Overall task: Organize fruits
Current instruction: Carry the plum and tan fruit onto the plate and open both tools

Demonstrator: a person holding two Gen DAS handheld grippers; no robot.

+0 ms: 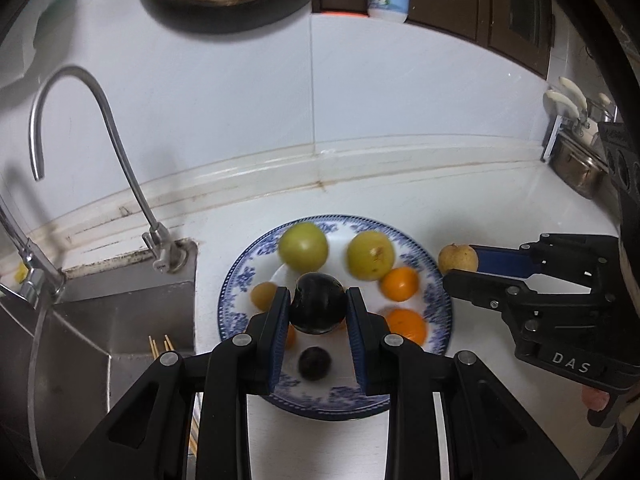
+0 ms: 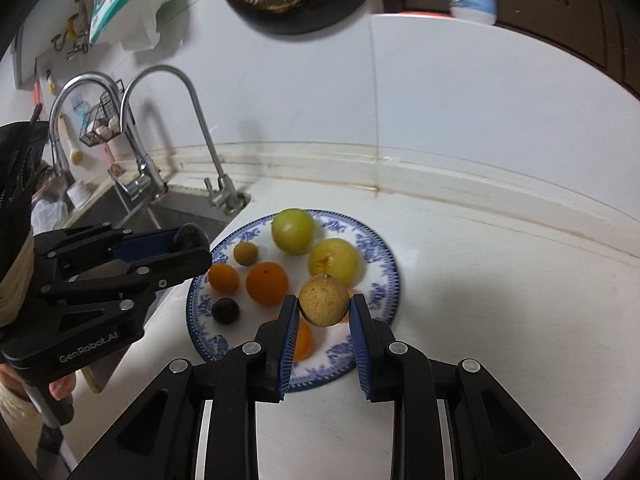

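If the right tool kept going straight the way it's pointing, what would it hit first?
Most likely the blue-patterned plate. The right tool, shut on a tan fruit, points down over the plate's near side, around the orange fruit lying there. Depth is unclear, so fruit or bare plate.

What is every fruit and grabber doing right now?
Left hand-held gripper: shut on the dark plum, above the plate.
Right hand-held gripper: shut on the tan fruit, above the plate.
Plate: on the counter, holding fruit.
Green fruits: two, resting on the plate.
Oranges: resting on the plate.
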